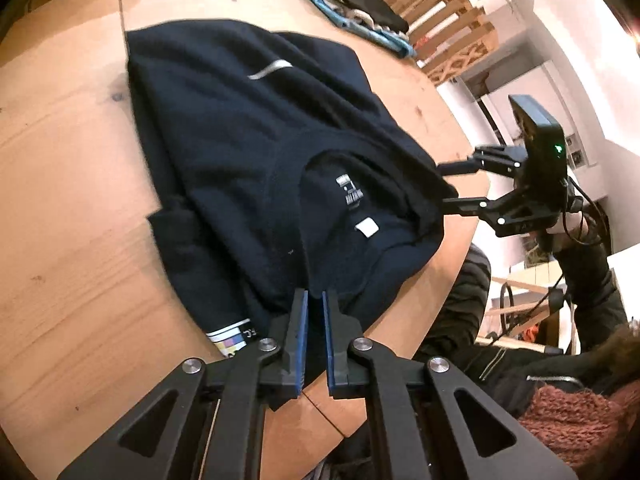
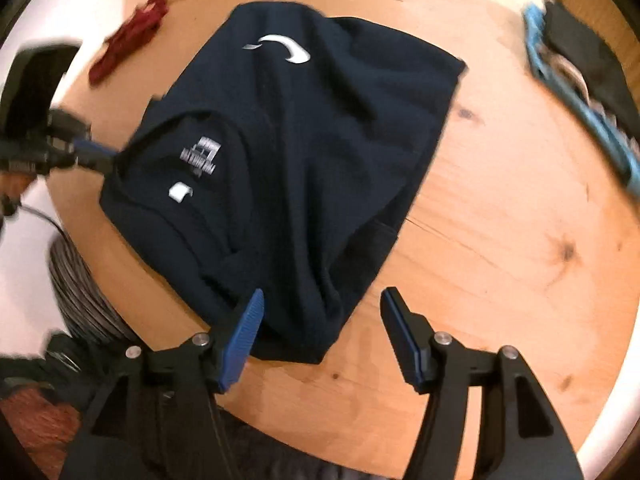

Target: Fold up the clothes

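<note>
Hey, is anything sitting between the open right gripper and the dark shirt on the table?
No, nothing visible. The right gripper hangs open right over the near edge of the navy shirt, with only shirt fabric and bare wooden table between its fingers.

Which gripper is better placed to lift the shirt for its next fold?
Left: the left gripper is already shut on the navy shirt; the right gripper stands open.

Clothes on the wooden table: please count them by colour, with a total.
Dark navy: 1, the shirt being folded in the middle of the table.
Dark red: 1, a small garment at the table's far edge.
Light blue: 1, a cloth at the side.
Black: 1, a folded piece lying on the light blue one.
Total: 4
</note>
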A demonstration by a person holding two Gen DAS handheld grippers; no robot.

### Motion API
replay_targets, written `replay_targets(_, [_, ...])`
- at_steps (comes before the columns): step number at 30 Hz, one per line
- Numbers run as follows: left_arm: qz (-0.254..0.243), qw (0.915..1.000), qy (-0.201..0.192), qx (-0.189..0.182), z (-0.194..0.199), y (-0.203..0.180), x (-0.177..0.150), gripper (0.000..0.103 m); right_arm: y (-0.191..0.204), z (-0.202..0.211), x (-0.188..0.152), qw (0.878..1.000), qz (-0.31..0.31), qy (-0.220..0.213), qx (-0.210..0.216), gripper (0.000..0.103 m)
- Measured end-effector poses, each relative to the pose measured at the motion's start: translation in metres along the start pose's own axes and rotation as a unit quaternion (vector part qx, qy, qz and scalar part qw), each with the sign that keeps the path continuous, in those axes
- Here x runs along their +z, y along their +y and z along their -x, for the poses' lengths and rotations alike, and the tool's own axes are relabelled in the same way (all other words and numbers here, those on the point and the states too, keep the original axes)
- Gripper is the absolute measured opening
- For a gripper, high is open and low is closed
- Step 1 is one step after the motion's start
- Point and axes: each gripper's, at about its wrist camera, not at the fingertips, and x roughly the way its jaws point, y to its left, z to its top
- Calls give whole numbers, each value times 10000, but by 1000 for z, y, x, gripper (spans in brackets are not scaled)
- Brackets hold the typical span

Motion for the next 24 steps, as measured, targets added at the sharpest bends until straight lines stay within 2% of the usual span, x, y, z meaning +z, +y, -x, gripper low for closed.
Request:
replay_targets(3, [-78,9998,129,131,-9,-1,1,6,3,-14,5,9999,3,80,79,60])
replay_targets(4, [-108,9997,157,168,-11,-2,2,6,2,-20,7,9998,-36,112,146,55])
replay_targets(5, [-102,9997,147,176,-11,-3,2,6,1,-23,8,9997,-69,114,185,37])
replay_targets(6, [-73,9999,70,93,-6,-3,3,6,-1,-23,10,9997,-94,82,192,31])
replay_targets(7, [-42,10000,-32,-33,1,-4,4,5,-4,-21,10,9996,-144,51,256,14])
replay_targets(8, [-10,9998,-135,-160,8,-4,4,5,-10,-15,10,9987,-265,0,439,8])
replay_targets(10, [-76,9989,-372,-291,32,-9,2,4,-17,2,9,9949,-469,-132,886,8])
replay_targets(14, [-123,9969,-683,-361,70,-17,-6,0,-24,26,3,9881,-626,-347,1361,8])
replay_targets(16, [-218,9968,-712,-288,79,-23,-16,0,-29,28,0,9871,-678,-364,1401,8])
replay_targets(18, [-277,9977,-611,-14,74,-21,-20,1,-39,24,-5,9890,-701,-352,1254,10])
replay_targets(19, [-253,9984,-502,97,67,-19,-20,3,-49,16,-8,9910,-733,-256,1094,14])
replay_targets(21, [49,9995,-311,23,51,-10,-15,19,-57,1,-14,9911,-913,25,965,18])
replay_targets(22, [262,9994,-211,-66,44,-5,-11,30,-58,-5,-12,9898,-1016,74,994,19])
replay_targets(24, [507,9987,-61,3,30,1,-1,33,-52,-12,-8,9903,-949,129,1006,21])
